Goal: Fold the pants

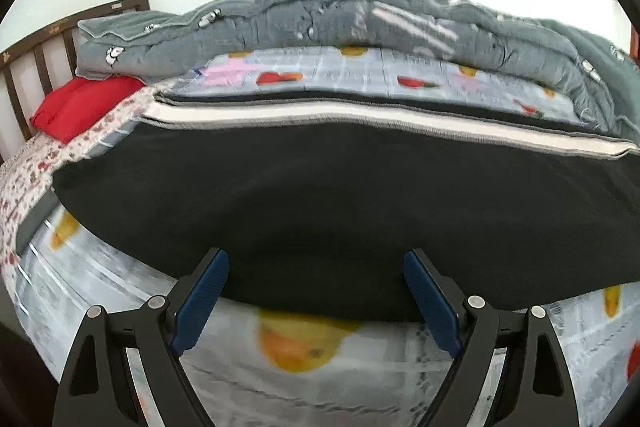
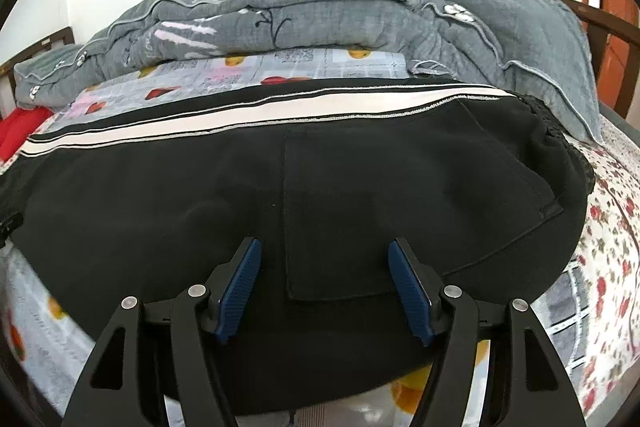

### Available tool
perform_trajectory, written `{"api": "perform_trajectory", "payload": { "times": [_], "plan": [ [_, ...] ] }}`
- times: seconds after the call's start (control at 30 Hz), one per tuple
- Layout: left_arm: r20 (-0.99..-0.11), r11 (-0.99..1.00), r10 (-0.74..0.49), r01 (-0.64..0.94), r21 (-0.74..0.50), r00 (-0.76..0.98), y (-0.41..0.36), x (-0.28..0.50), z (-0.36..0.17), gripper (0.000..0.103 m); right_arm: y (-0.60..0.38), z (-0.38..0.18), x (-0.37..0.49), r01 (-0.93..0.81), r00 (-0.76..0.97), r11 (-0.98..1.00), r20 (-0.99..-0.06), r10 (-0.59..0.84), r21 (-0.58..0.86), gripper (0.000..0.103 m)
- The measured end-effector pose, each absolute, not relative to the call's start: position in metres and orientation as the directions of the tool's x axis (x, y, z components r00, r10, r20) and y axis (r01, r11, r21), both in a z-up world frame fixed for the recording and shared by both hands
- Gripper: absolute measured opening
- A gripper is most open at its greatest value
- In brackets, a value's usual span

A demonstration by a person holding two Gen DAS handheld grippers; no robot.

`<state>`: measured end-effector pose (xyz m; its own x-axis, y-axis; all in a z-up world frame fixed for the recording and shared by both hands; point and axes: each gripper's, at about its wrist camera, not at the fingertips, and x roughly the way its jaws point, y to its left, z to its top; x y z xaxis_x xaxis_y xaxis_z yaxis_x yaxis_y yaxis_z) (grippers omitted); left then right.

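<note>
Black pants (image 1: 320,195) with a white side stripe (image 1: 360,117) lie flat across the bed, the stripe along the far edge. My left gripper (image 1: 316,259) is open and empty, its blue pads just above the near edge of the leg end. In the right wrist view the pants (image 2: 200,195) show a back pocket (image 2: 372,211) and the gathered waistband (image 2: 560,139) at the right. My right gripper (image 2: 324,247) is open and empty over the pocket area, its jaws on either side of the pocket's left edge.
A rumpled grey quilt (image 1: 360,15) (image 2: 360,15) is piled along the far side of the bed. A red pillow (image 1: 80,107) lies by the wooden headboard (image 1: 40,47) at the left. The patterned bedsheet (image 1: 120,287) (image 2: 600,247) surrounds the pants.
</note>
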<state>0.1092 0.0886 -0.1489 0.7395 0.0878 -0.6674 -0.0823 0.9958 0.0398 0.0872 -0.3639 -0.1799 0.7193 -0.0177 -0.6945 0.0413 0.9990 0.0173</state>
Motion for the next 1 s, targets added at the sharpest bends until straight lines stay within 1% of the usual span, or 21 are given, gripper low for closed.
{"api": "perform_trajectory", "payload": {
  "times": [0.1,0.17,0.2,0.3,0.4,0.43,0.47,0.5,0.57,0.67,0.77,0.83,0.9,0.93,1.0],
  "plan": [
    [-0.651,0.995,0.069,-0.095,-0.004,0.756,0.117,0.125,-0.122,0.089,-0.365,-0.147,0.093,0.003,0.755,0.999,-0.655,0.025,0.042,0.066],
    [-0.639,0.992,0.075,-0.121,-0.028,0.765,0.140,0.140,-0.105,0.089,-0.360,-0.123,0.106,-0.012,0.777,1.000,-0.629,0.010,0.000,0.067],
    [-0.638,0.990,0.075,-0.135,-0.045,0.767,0.153,0.149,-0.098,0.089,-0.355,-0.111,0.117,-0.028,0.784,0.999,-0.621,0.007,-0.025,0.069],
    [-0.652,0.980,0.064,-0.170,-0.101,0.755,0.194,0.177,-0.087,0.087,-0.344,-0.092,0.144,-0.066,0.794,0.995,-0.608,0.010,-0.069,0.071],
    [-0.661,0.971,0.053,-0.192,-0.139,0.749,0.229,0.202,-0.087,0.081,-0.335,-0.087,0.170,-0.085,0.793,0.992,-0.609,0.012,-0.091,0.071],
    [-0.667,0.969,0.048,-0.196,-0.148,0.743,0.238,0.210,-0.089,0.074,-0.332,-0.089,0.177,-0.094,0.791,0.991,-0.612,0.016,-0.095,0.071],
    [-0.677,0.968,0.042,-0.198,-0.156,0.735,0.246,0.219,-0.093,0.072,-0.329,-0.090,0.185,-0.101,0.787,0.990,-0.617,0.019,-0.099,0.071],
    [-0.691,0.966,0.040,-0.204,-0.157,0.722,0.254,0.230,-0.097,0.071,-0.325,-0.095,0.195,-0.113,0.779,0.988,-0.626,0.021,-0.107,0.071],
    [-0.708,0.968,0.053,-0.210,-0.136,0.705,0.262,0.245,-0.104,0.070,-0.319,-0.102,0.211,-0.136,0.766,0.983,-0.642,0.026,-0.122,0.071],
    [-0.733,0.972,0.115,-0.227,-0.055,0.670,0.273,0.270,-0.118,0.066,-0.315,-0.118,0.237,-0.144,0.741,0.979,-0.671,0.011,-0.143,0.071],
    [-0.733,0.969,0.161,-0.246,-0.010,0.661,0.288,0.288,-0.125,0.065,-0.320,-0.130,0.256,-0.150,0.717,0.983,-0.697,0.033,-0.107,0.071],
    [-0.730,0.972,0.168,-0.236,0.010,0.662,0.296,0.300,-0.128,0.065,-0.323,-0.135,0.264,-0.145,0.713,0.983,-0.701,0.026,-0.111,0.071],
    [-0.748,0.971,0.185,-0.237,0.039,0.637,0.302,0.314,-0.135,0.065,-0.326,-0.137,0.270,-0.139,0.714,0.984,-0.700,0.020,-0.114,0.071],
    [-0.762,0.972,0.169,-0.235,0.023,0.625,0.306,0.321,-0.141,0.063,-0.327,-0.137,0.272,-0.142,0.714,0.984,-0.699,0.028,-0.106,0.071],
    [-0.776,0.978,0.123,-0.209,-0.011,0.619,0.308,0.327,-0.146,0.034,-0.333,-0.138,0.273,-0.149,0.714,0.987,-0.697,0.067,-0.058,0.071]
  ]
}}
